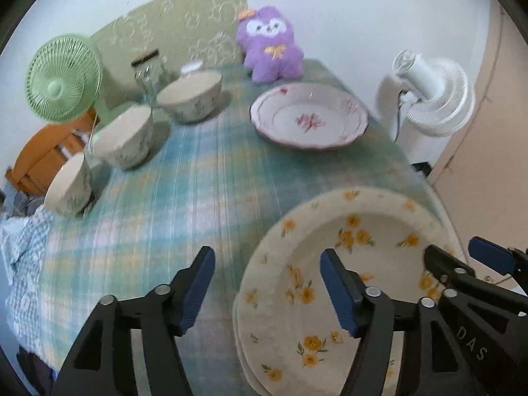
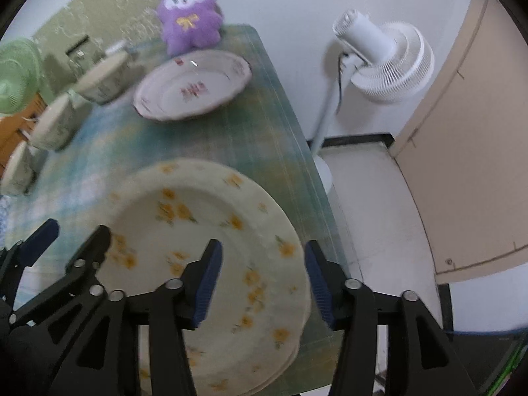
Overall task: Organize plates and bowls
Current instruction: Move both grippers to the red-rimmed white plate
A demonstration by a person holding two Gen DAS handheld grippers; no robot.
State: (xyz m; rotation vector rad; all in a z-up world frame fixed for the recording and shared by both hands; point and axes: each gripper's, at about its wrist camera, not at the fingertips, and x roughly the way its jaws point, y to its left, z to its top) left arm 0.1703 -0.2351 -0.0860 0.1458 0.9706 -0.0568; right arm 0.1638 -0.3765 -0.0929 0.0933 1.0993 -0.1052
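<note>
Both the left gripper (image 1: 265, 283) and the right gripper (image 2: 262, 277) hover with fingers apart over the yellow-flower plates (image 2: 204, 231), stacked at the table edge (image 2: 297, 151); a clumsy grasp could push them off. Beyond the stack lies the pink-flower plate (image 1: 308, 115), and left of it three bowls (image 1: 189, 99).

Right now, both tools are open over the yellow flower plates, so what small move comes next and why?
Probably reach the right tool forward toward the pink flower plate. It sits alone beyond the yellow flower plates, which look already stacked, and both the right and left tool are open and empty.
</note>
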